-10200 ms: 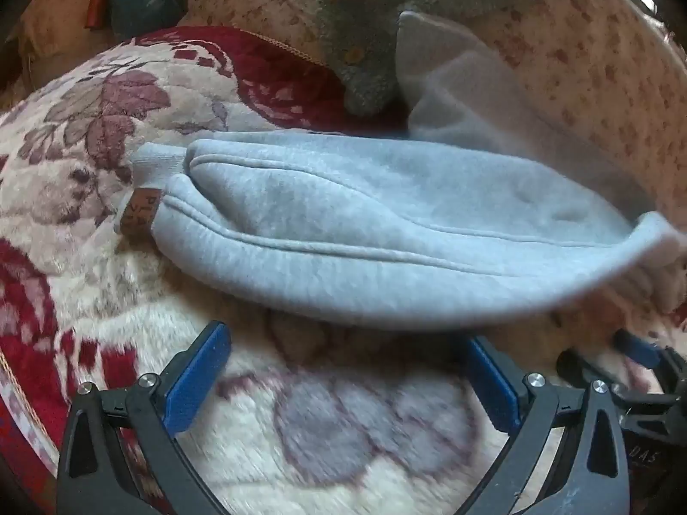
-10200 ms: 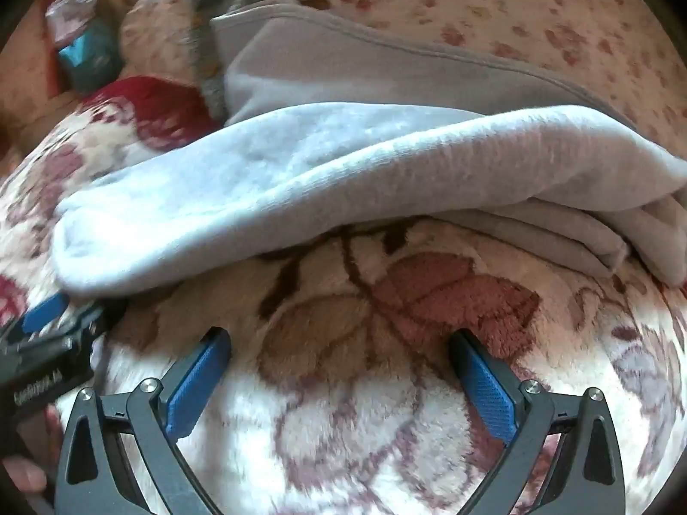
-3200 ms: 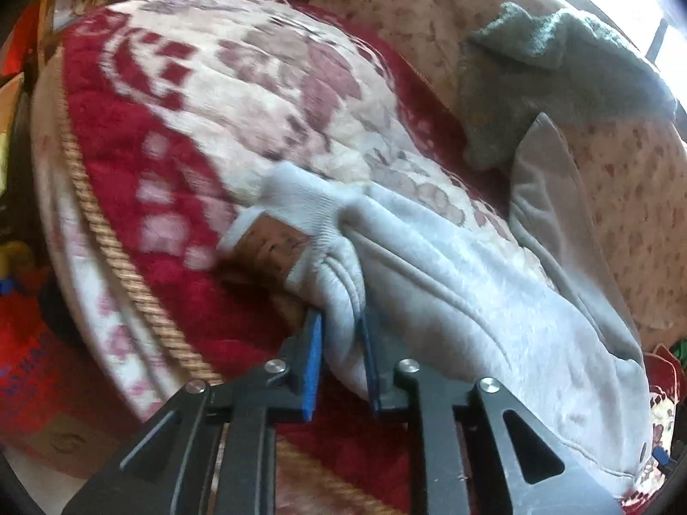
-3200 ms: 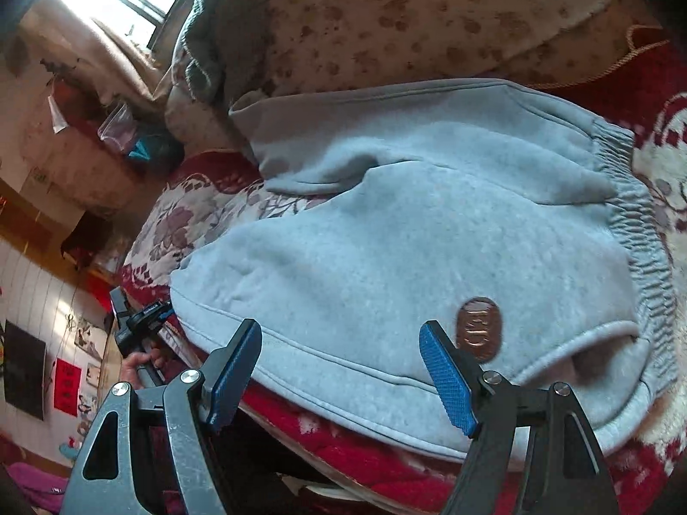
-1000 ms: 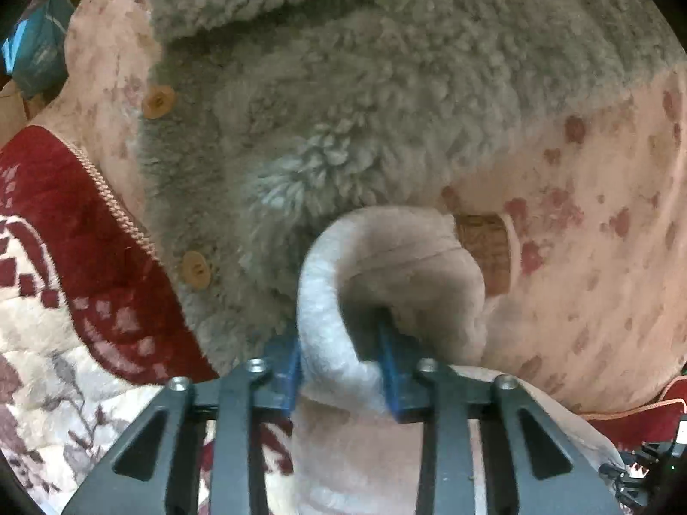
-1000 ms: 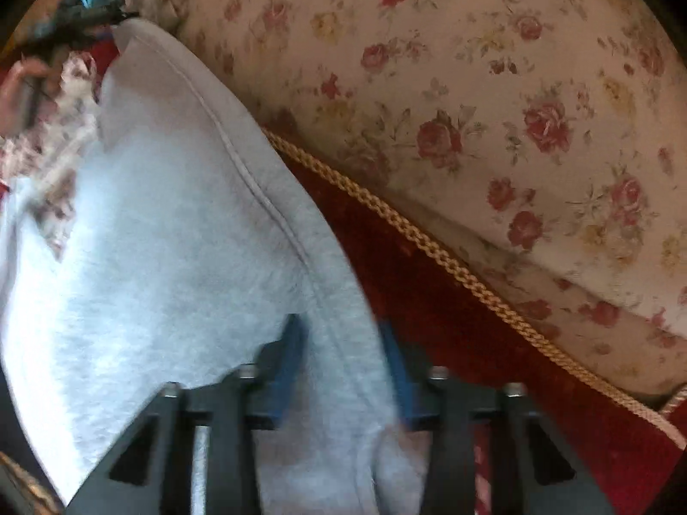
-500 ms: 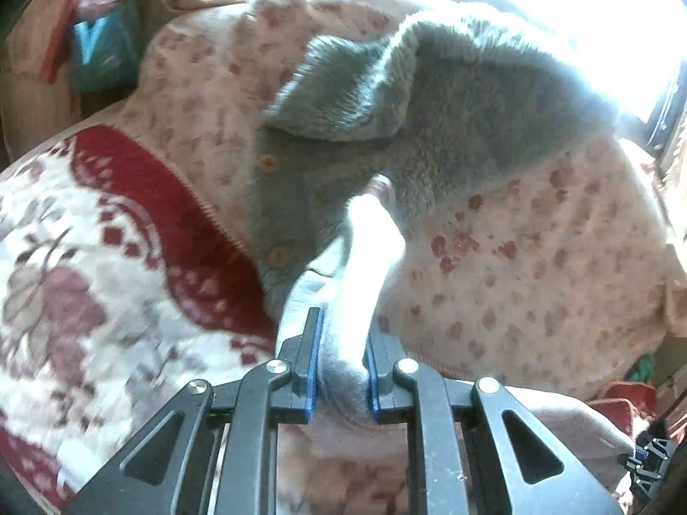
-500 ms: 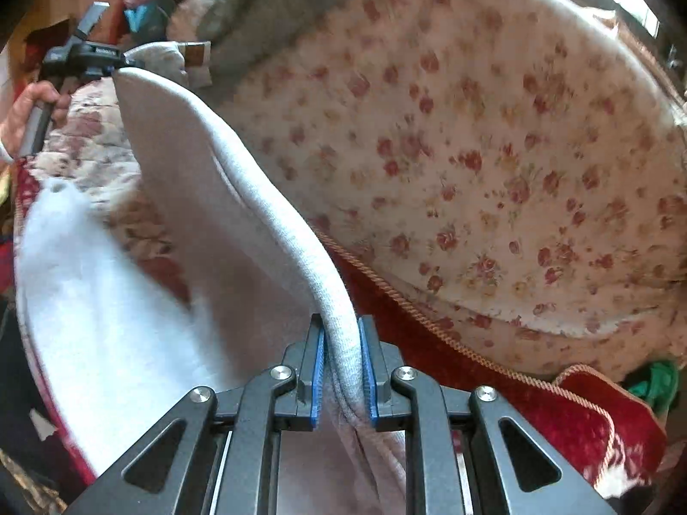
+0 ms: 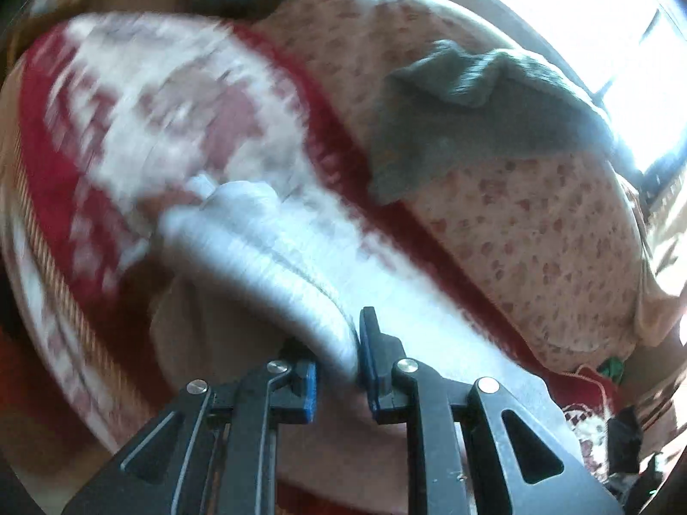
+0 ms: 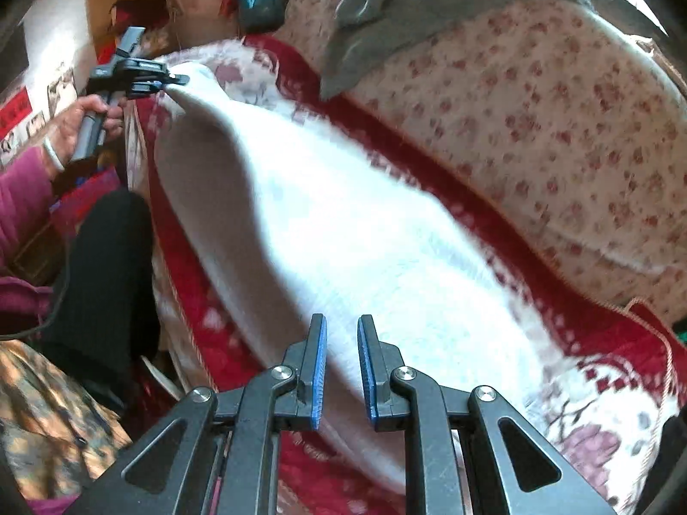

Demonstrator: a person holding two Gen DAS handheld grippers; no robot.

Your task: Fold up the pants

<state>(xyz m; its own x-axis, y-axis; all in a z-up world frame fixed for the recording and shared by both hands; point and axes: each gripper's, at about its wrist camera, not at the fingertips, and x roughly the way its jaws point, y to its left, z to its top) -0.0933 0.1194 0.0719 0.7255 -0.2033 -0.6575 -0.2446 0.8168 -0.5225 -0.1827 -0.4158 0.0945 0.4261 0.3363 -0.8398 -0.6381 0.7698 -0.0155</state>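
The light grey sweatpants (image 10: 352, 236) hang stretched between my two grippers, over the red and cream floral blanket (image 10: 601, 420). My left gripper (image 9: 337, 365) is shut on one end of the pants (image 9: 275, 253), the fabric bunched between its blue pads. It also shows in the right wrist view (image 10: 171, 81), far left, gripping the far end. My right gripper (image 10: 342, 369) is shut on the near edge of the pants. Both views are motion-blurred.
A floral cushion (image 10: 536, 98) lies along the back with a grey fleece garment (image 10: 412, 4) draped over it. The person's arm and dark trouser leg (image 10: 107, 266) stand left of the blanket's edge. A bright window (image 9: 601, 8) is at the upper right.
Both grippers have pulled back from the cushion toward the blanket's front edge, drawing the pants out flatter and lower between them. Both stay shut on the fabric.
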